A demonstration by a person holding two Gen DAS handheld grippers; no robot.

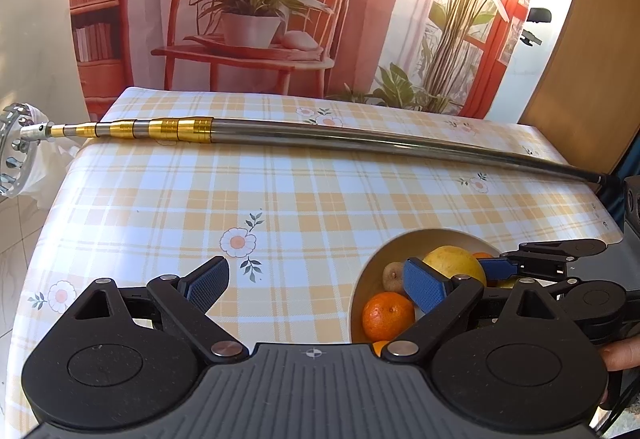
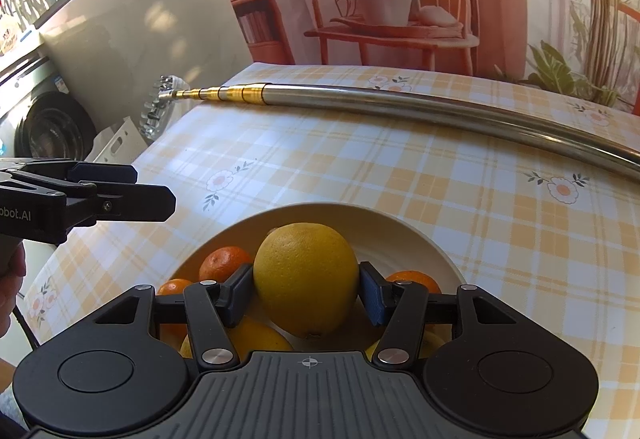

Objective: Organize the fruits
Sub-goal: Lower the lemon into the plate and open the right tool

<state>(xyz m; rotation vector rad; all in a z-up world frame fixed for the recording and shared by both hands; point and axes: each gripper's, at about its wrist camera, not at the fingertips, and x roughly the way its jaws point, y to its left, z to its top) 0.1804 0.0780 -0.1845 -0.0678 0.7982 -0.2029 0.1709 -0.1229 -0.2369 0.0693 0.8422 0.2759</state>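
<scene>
Checked table bears bowl and pole

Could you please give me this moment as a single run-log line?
right gripper: shut on large yellow citrus, over bowl | left gripper: open, empty | pole: on table

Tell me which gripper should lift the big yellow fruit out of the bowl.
Right. The right gripper already has its fingers either side of the yellow fruit; the left gripper hangs open beside the bowl.

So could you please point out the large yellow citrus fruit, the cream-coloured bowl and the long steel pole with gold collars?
Large yellow citrus fruit [image 2: 306,277]: right wrist view, middle of its peel.
Cream-coloured bowl [image 2: 404,235]: right wrist view, bare inner wall.
Long steel pole with gold collars [image 1: 340,137]: left wrist view, mid-shaft.
</scene>
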